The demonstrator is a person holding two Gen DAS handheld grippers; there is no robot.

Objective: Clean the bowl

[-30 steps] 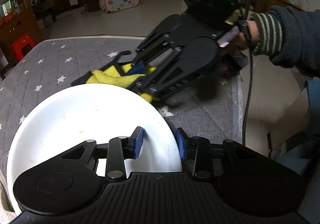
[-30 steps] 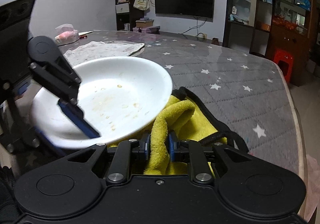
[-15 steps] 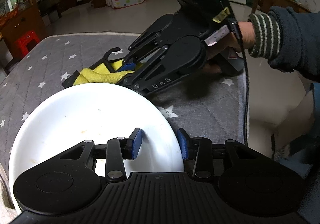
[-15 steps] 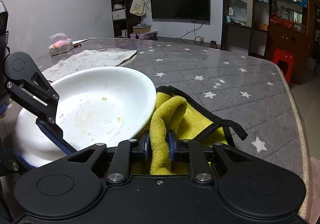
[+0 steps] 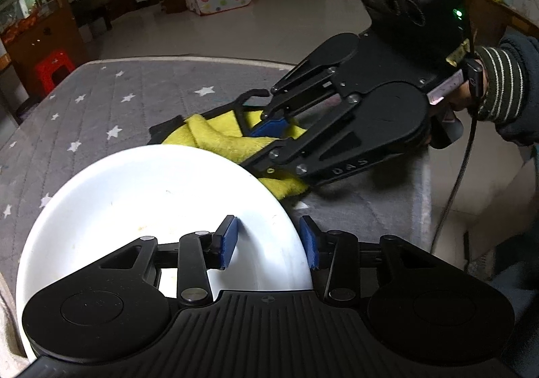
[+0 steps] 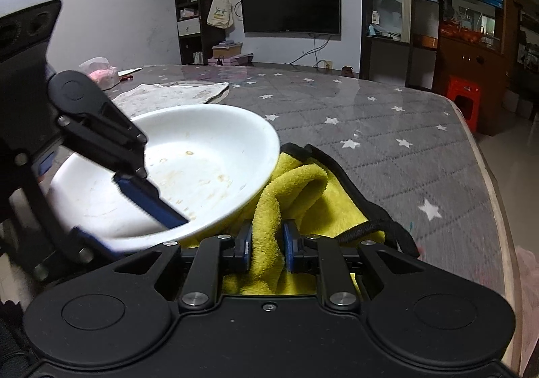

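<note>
the left gripper (image 5: pixel 267 238) fills the bottom of its own view, its two blue pads straddling the near rim of the white bowl (image 5: pixel 151 202) — one pad inside the bowl, one outside, clamped on the wall. in the right wrist view the same gripper (image 6: pixel 134 209) comes in from the left edge, one blue finger lying across the bowl's stained inside and the other under its rim, so the bowl (image 6: pixel 209 149) sits tilted, its far side raised over the cloth.

the right gripper (image 6: pixel 266 243) sits at the lower middle of its view, pads pinched tight on a fold of the yellow cloth (image 6: pixel 296 182), which bunches up between them and spreads toward the centre of the frame. the cloth has a black edging with a loop, and its near part lies tucked under the bowl's rim. from the left wrist view, the right gripper (image 5: pixel 269 128) reaches in from the upper right, held by a hand (image 5: pixel 461 98) in a striped cuff and dark sleeve, with the cloth (image 5: pixel 229 142) just past the bowl's far rim.

the bowl's inside shows faint brownish specks and smears. everything rests on a grey desk (image 6: pixel 387 128) cover printed with white stars — a pale rag (image 6: pixel 175 95) lies beyond the bowl at the left of the right wrist view.
</note>
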